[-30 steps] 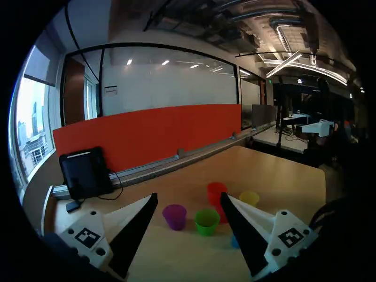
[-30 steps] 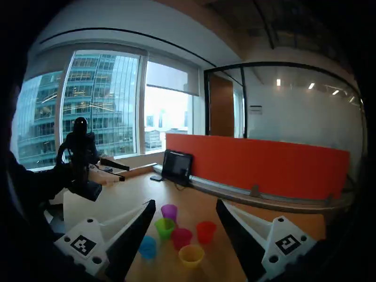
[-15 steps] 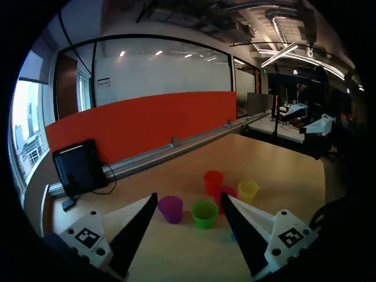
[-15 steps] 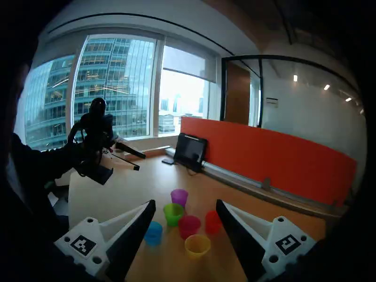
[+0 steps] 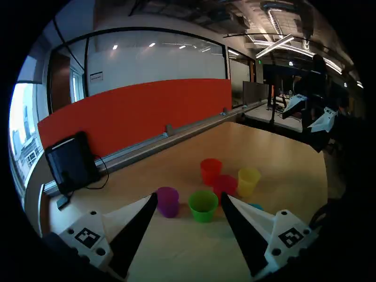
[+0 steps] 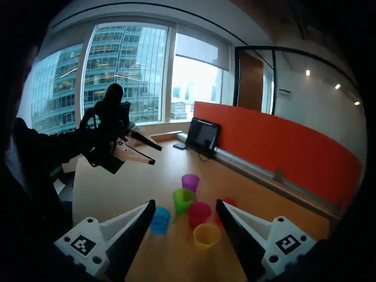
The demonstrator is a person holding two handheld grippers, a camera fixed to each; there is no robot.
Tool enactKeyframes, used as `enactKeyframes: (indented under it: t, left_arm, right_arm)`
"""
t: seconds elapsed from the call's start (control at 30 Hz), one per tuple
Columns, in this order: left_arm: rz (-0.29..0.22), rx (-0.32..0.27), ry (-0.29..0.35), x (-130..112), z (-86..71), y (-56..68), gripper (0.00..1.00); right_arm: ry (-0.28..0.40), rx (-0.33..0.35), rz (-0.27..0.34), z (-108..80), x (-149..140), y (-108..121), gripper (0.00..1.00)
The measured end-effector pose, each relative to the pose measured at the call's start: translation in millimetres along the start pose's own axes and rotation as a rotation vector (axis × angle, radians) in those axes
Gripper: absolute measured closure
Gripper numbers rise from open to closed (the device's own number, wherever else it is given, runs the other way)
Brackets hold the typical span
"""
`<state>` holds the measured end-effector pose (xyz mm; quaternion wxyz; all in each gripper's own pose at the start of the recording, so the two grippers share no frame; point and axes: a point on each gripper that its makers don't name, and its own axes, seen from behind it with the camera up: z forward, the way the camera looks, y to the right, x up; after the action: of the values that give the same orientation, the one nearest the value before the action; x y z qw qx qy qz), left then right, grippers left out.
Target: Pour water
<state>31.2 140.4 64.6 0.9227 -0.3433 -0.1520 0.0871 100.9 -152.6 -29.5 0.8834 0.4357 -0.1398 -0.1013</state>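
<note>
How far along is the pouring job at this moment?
Nothing looks done: the green cup and the other cups stand upright on the table, none gripped. In hand: nothing; left gripper and right gripper are open, facing the cups. Remaining: grasp a cup and pour.

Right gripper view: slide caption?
Right gripper, jaws open, faces six coloured cups on a wooden table.

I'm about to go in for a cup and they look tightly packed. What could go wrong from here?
1. The small green plastic cup, purple plastic cup and magenta plastic cup stand close together, so the open left gripper may tip a neighbour with its fingers while closing on one.
2. The small blue plastic cup sits mostly hidden behind a finger in the left gripper view, so it is easy to bump unseen.
3. I cannot tell which cups hold water, so any knock might spill.
</note>
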Motion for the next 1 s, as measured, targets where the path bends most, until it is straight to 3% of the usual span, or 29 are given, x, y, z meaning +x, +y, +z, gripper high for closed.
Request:
enactKeyframes:
  t: [1.0]
  left_arm:
    - [0.009,-0.073,-0.092,-46,34.0,12.0,0.01]
  right_arm:
    - [-0.138,0.109,-0.012,48.1,-74,-31,0.0]
